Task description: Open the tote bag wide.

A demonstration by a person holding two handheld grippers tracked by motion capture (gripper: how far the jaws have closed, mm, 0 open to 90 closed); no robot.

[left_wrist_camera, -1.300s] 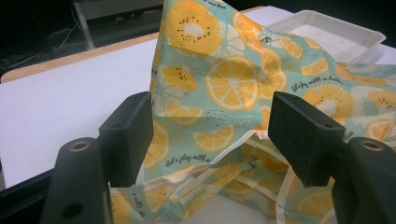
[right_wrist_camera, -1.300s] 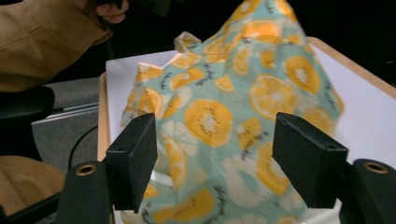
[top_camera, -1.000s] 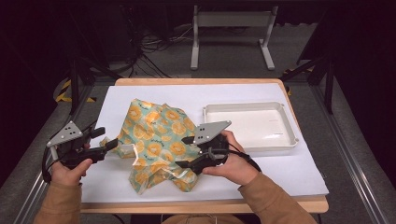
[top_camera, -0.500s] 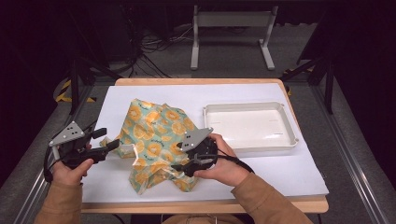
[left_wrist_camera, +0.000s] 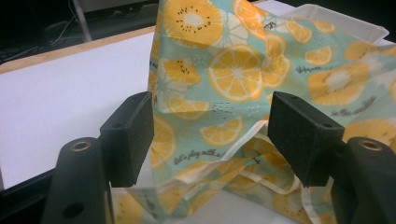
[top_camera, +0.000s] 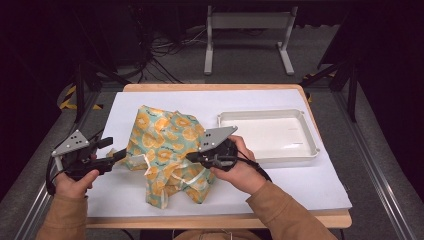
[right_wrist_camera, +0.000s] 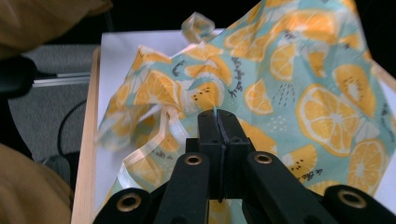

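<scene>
Crumpled orange-slice print cloth [top_camera: 167, 152] lies on the white sheet [top_camera: 310, 185] covering the table [top_camera: 220, 219], left of centre, reaching toward the near edge. Right gripper [top_camera: 192, 157] has just been closing; jaws now clenched together with a fold of the cloth pinched at their tips. Left gripper [top_camera: 121, 155] sits at the cloth's left edge, jaws spread wide, cloth between them but pads [left_wrist_camera: 133, 135] not pressing. White tray [top_camera: 300, 150] just right of the cloth, toward the right edge.
</scene>
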